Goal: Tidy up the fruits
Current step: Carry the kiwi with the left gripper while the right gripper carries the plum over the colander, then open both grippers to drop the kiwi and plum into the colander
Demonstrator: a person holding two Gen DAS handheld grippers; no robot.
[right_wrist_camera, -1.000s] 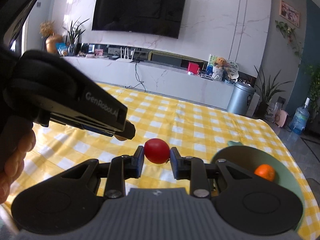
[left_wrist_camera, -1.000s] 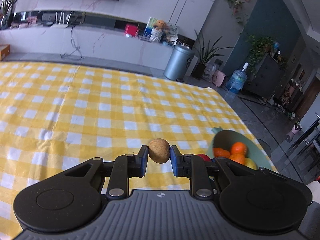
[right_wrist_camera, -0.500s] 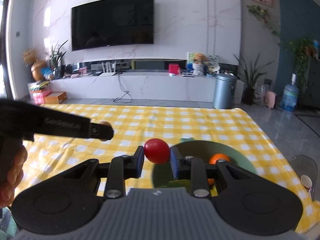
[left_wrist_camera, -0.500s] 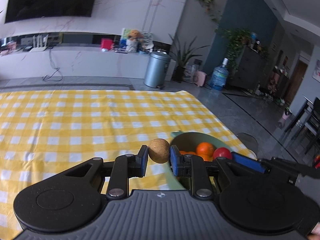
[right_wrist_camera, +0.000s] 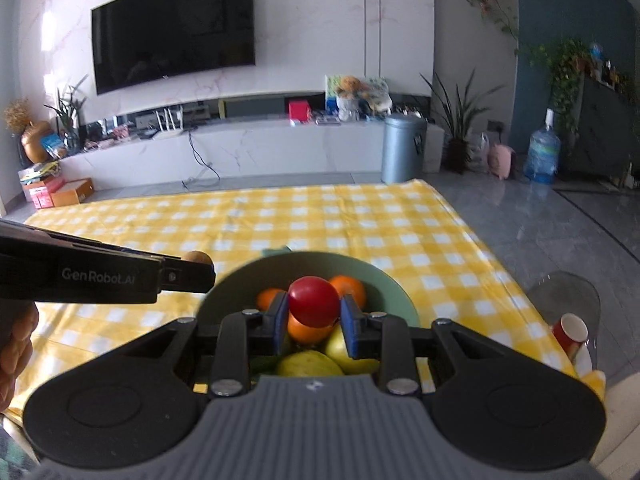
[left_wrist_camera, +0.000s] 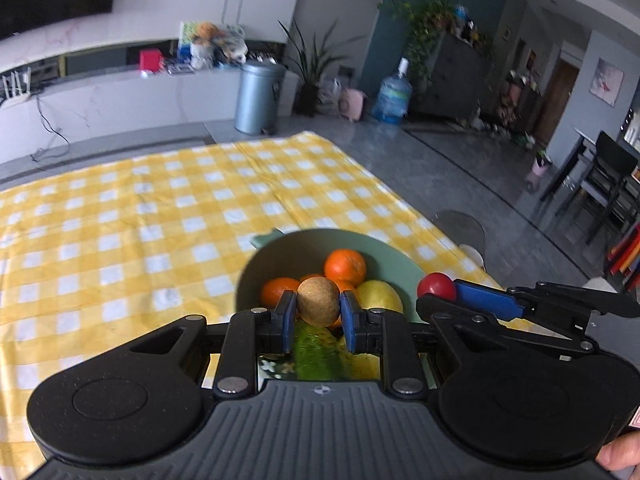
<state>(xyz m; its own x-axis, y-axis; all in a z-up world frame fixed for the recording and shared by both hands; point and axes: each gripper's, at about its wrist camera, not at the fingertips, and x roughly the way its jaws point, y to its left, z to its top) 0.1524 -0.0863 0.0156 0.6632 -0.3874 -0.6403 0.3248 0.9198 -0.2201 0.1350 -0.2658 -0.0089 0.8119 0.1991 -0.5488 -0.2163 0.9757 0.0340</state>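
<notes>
My left gripper (left_wrist_camera: 318, 307) is shut on a round brown fruit (left_wrist_camera: 318, 306) and hangs over the near side of a green bowl (left_wrist_camera: 280, 252). The bowl holds oranges (left_wrist_camera: 345, 266), a yellow fruit (left_wrist_camera: 379, 297) and a green cucumber (left_wrist_camera: 318, 354). My right gripper (right_wrist_camera: 314, 307) is shut on a red fruit (right_wrist_camera: 313, 301) above the same green bowl (right_wrist_camera: 380, 280), over its oranges (right_wrist_camera: 352, 287) and yellow-green fruit (right_wrist_camera: 308, 363). In the left wrist view the right gripper (left_wrist_camera: 436, 288) enters from the right with the red fruit (left_wrist_camera: 435, 286) at the bowl's rim. The right wrist view shows the left gripper (right_wrist_camera: 192, 266) at the left.
The bowl stands near the right edge of a table with a yellow-checked cloth (left_wrist_camera: 160, 208). A red paper cup (right_wrist_camera: 570, 332) sits off the table's right corner by a glass chair (right_wrist_camera: 568, 292). A hand (right_wrist_camera: 16, 344) holds the left gripper.
Both grippers swung right across the cloth with their fruits and now hang over the bowl, which fills the lower middle of both views. The grips are unchanged.
</notes>
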